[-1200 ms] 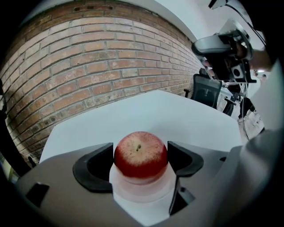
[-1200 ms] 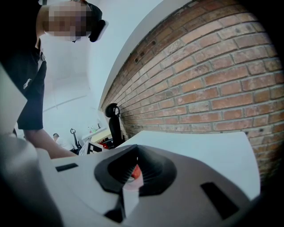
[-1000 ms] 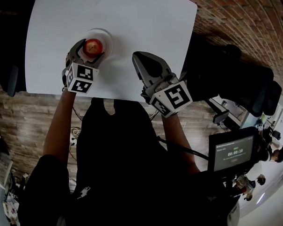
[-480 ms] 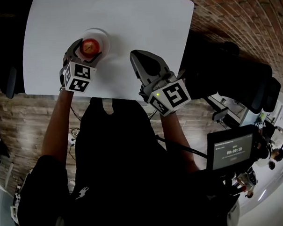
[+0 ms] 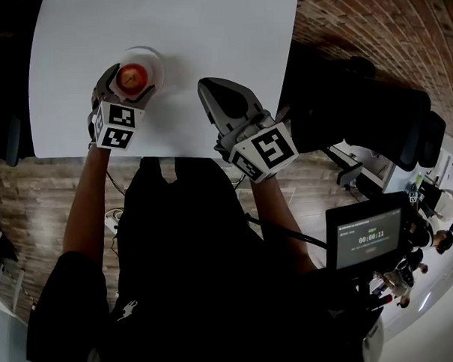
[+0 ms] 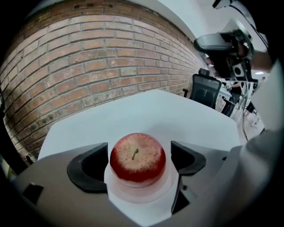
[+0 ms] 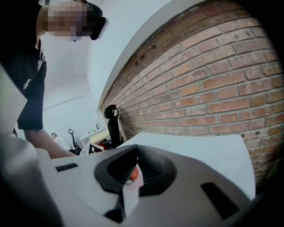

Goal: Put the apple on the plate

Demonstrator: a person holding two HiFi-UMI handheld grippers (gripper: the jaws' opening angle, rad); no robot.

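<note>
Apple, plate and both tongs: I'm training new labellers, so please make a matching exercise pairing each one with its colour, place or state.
1 apple
2 plate
3 left tongs
4 right tongs

A white, on the table
B red, stem up, on the plate
C shut, nothing in them
D either side of the apple

Pairs: 1-B, 2-A, 3-D (jaws opening, apple between them), 4-C.

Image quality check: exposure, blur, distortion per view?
Head view: white table near blown out, the person's black shirt crushed dark. Left gripper view: apple sharp, evenly lit; fisheye bows the brick wall. Right gripper view: same bowing, close foreground soft.
</note>
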